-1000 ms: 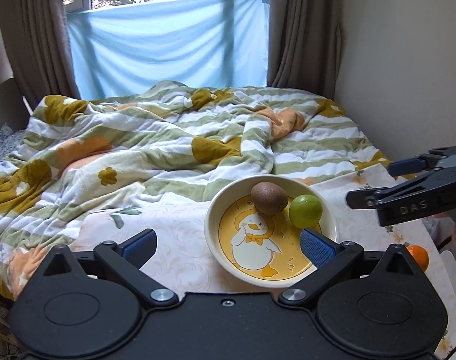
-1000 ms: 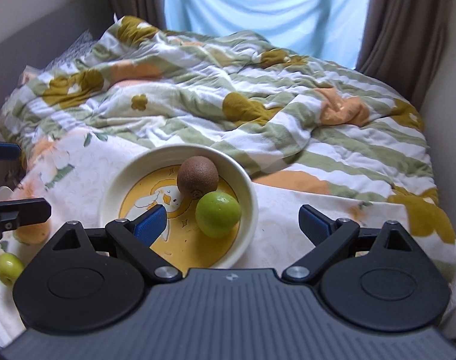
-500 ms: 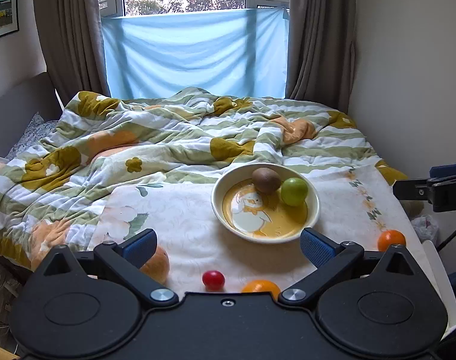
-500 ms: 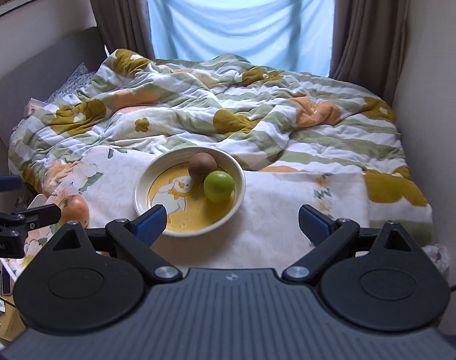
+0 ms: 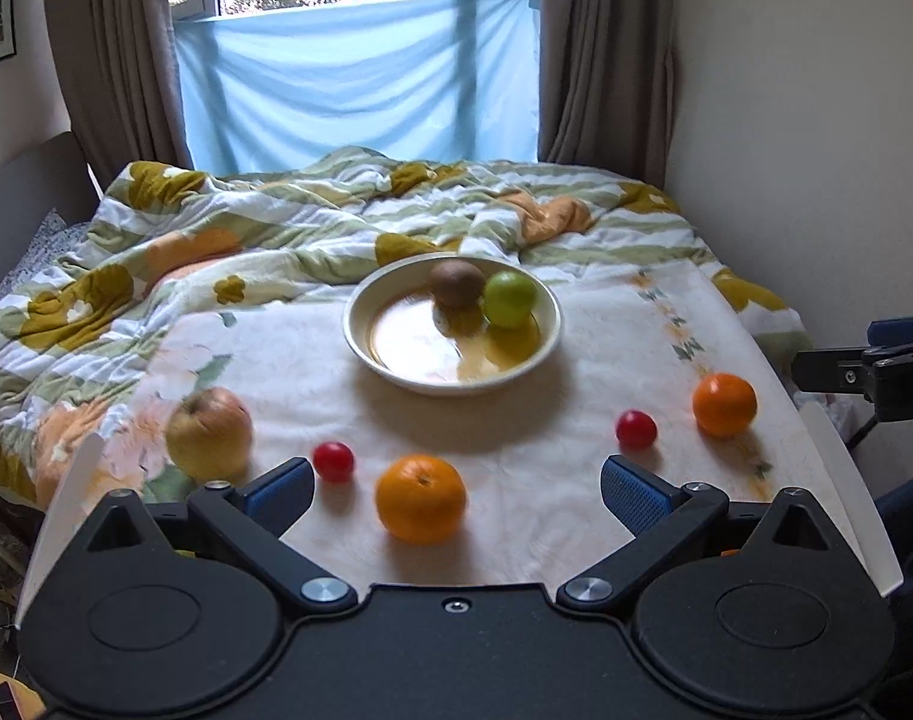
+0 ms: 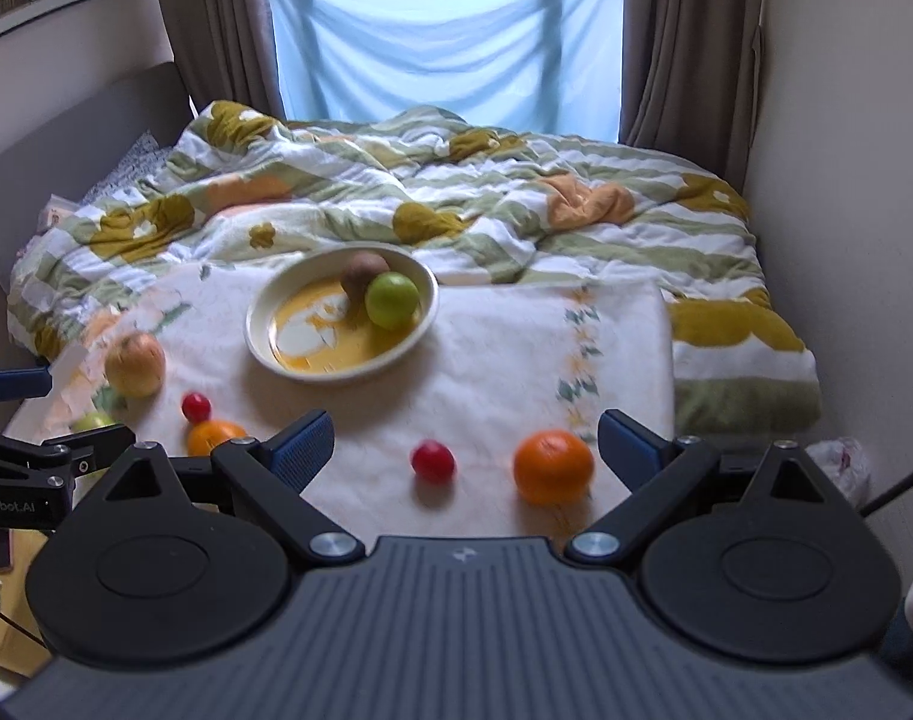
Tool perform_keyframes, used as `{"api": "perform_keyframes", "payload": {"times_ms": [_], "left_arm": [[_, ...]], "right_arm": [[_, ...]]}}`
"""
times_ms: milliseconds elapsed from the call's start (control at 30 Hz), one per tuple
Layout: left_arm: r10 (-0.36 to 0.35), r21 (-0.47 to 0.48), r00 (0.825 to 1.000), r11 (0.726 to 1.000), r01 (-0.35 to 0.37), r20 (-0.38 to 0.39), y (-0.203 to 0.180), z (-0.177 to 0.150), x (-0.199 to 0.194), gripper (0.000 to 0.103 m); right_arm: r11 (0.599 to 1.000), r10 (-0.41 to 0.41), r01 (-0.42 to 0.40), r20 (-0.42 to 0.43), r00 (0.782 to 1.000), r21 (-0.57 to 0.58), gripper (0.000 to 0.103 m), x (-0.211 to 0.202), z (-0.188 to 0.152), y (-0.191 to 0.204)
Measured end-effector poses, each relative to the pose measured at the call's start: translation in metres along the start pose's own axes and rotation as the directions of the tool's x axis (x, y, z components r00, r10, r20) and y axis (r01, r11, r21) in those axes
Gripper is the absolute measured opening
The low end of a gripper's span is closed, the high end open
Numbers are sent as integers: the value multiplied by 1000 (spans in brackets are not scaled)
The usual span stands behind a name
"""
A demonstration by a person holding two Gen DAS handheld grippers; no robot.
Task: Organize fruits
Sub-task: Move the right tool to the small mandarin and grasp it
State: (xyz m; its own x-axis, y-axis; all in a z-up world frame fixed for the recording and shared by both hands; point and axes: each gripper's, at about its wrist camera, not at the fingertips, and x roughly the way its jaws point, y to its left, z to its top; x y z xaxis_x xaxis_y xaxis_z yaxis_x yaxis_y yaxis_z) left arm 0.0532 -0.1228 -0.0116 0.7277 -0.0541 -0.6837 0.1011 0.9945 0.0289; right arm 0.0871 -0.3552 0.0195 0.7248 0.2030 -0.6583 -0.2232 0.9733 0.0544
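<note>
A cream bowl (image 5: pixel 360 336) (image 6: pixel 258 336) with a yellow inside holds a kiwi (image 5: pixel 456 283) and a green apple (image 5: pixel 509 299). Loose on the white cloth lie a yellow-red apple (image 5: pixel 209 433), two small red fruits (image 5: pixel 333 461) (image 5: pixel 636 428) and two oranges (image 5: pixel 420 498) (image 5: pixel 724 404). My left gripper (image 5: pixel 453 483) is open and empty, the near orange between its fingers' line. My right gripper (image 6: pixel 465 441) is open and empty above a red fruit (image 6: pixel 433 460) and an orange (image 6: pixel 553 466). A small green fruit (image 6: pixel 93 422) lies at the left edge.
The cloth covers a board (image 5: pixel 846 480) at the foot of a bed with a striped floral quilt (image 5: pixel 276 228). A wall (image 5: pixel 816 120) is close on the right. Curtains and a blue-covered window stand behind.
Both grippers have pulled back and up from the bowl. The loose fruits on the near cloth have come into view. Both stay open.
</note>
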Motion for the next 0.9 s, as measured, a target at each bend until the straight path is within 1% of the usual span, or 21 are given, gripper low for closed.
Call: {"api": "perform_keyframes", "payload": {"times_ms": [167,300,400,467,533,667,700,733,767,800,867,900], "left_arm": [[-27,6,999,1000,27,-44,-22,-26,19,103],[-30,21,998,999,31,-49,-39,-45,32,103],[-43,34,997,998,45,-68,-47,-57,43,99],[-54,41,995,997,58,-83,-52,-64,51,91],[-61,44,994,997,65,-92,-55,-68,56,88],[-77,44,991,996,83,-111,-61,-74,66,75],[-78,46,990,995,84,-114,-62,-75,68,74],[-79,48,990,995,86,-119,-64,-75,70,71],[-83,49,989,995,90,-124,-65,-76,71,64],[-87,49,988,994,94,-129,-66,-77,73,60],[-93,47,986,994,100,-142,-67,-79,76,44],[-98,43,985,994,105,-145,-66,-80,77,41]], "right_arm": [[1000,7,-7,-35,999,-15,103,13,-28,-15],[999,23,-25,-66,998,-20,103,25,-49,-25],[999,34,-37,-86,996,-33,103,34,-64,-29],[998,43,-47,-101,994,-41,103,41,-72,-31],[997,53,-59,-112,992,-50,103,47,-80,-31],[994,77,-85,-128,989,-63,103,57,-90,-29],[993,84,-93,-132,988,-66,103,59,-92,-28],[992,91,-101,-133,987,-70,103,61,-94,-28],[991,97,-108,-134,986,-76,103,62,-95,-26],[990,101,-113,-137,985,-81,97,64,-96,-25],[988,110,-125,-153,982,-86,92,69,-98,-23],[988,115,-130,-159,980,-85,91,72,-99,-23]]}}
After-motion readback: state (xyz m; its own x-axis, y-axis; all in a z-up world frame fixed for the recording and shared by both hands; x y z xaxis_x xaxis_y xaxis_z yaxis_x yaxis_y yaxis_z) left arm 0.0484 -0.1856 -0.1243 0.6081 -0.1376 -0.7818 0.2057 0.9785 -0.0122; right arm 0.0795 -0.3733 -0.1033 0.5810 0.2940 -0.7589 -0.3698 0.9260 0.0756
